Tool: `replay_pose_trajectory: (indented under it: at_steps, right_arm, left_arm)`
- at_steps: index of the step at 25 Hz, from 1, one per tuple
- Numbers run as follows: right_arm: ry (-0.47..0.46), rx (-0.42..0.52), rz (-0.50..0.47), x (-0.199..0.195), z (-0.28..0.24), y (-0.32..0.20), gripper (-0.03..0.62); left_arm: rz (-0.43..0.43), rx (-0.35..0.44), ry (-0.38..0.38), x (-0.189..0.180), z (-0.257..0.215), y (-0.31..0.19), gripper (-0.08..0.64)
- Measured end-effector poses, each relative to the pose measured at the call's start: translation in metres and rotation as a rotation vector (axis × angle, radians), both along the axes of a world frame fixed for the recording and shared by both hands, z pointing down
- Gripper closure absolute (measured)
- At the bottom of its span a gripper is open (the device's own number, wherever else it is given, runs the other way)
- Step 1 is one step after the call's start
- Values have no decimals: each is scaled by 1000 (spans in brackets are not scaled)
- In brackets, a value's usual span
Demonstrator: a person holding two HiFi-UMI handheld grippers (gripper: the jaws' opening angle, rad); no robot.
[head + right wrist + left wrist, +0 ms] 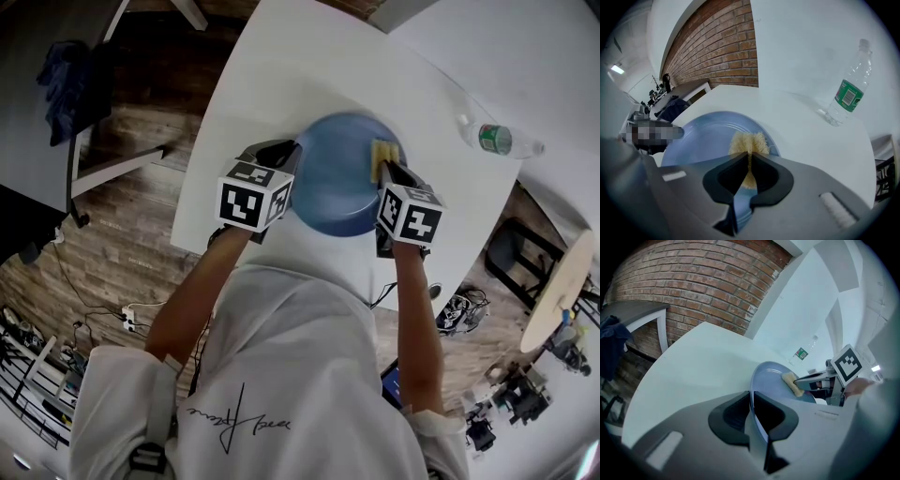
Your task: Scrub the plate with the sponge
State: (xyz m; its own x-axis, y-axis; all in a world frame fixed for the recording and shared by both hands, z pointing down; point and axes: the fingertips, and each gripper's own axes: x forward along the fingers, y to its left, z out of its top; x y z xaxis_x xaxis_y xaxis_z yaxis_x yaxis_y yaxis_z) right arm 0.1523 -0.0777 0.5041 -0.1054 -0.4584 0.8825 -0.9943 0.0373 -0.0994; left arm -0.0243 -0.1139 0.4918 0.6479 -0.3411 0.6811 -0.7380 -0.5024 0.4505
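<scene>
Left gripper [751,401] pinched the plate [337,183] by its rim, right gripper [749,164] squeezed the sponge [749,142]; firm, flat strokes seemed best.

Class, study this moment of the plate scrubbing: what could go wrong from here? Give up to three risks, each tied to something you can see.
1. The left gripper holds the plate only by its thin rim; hard scrubbing might twist it loose.
2. The right gripper pinches just a strip of the sponge, which could pull out.
3. The bottle sits on the right gripper's side; a wide stroke might hit it.
</scene>
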Motion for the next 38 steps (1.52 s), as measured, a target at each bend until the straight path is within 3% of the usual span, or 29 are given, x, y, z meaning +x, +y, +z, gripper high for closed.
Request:
replay_pose_trajectory:
  at_steps: [38]
  right_arm:
    - [23, 0, -153, -42, -2, -29, 566]
  left_arm:
    - [-13, -6, 7, 1, -1, -3, 520]
